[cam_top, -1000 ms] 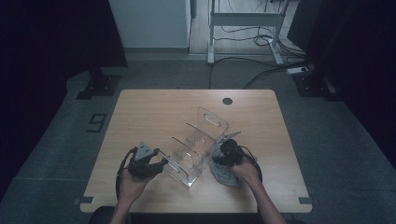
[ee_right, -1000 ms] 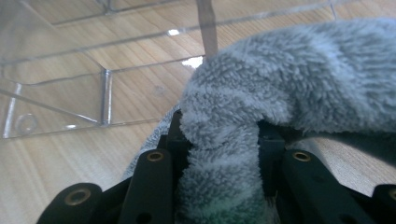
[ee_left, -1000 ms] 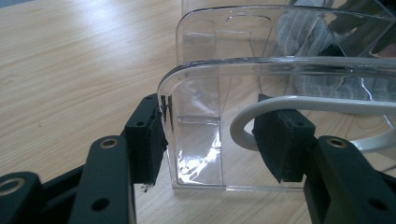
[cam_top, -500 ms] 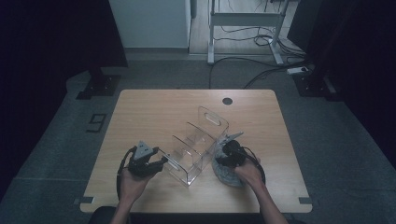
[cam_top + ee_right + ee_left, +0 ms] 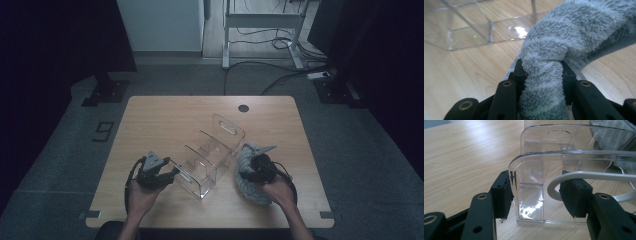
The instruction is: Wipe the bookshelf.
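Observation:
A clear acrylic organizer (image 5: 214,150) with upright dividers stands on the wooden table (image 5: 160,120), slanting from near left to far right. My left gripper (image 5: 172,173) is at its near end. In the left gripper view the jaws (image 5: 539,195) close on the clear end wall (image 5: 531,177), one pad on its outer edge and the other at the handle cutout. A grey fluffy striped cloth (image 5: 246,181) lies bunched to the right of the organizer. My right gripper (image 5: 250,171) is shut on a fold of the cloth (image 5: 574,32), which bulges up between the pads (image 5: 542,75).
A small black round hole (image 5: 243,108) sits in the table near its far edge. The near table edge runs just behind both hands. Beyond the table, a white frame (image 5: 260,20) and cables lie on the dark floor.
My right gripper has moved to the right and a little up with the cloth, away from the organizer's side. The left gripper and the organizer have stayed put.

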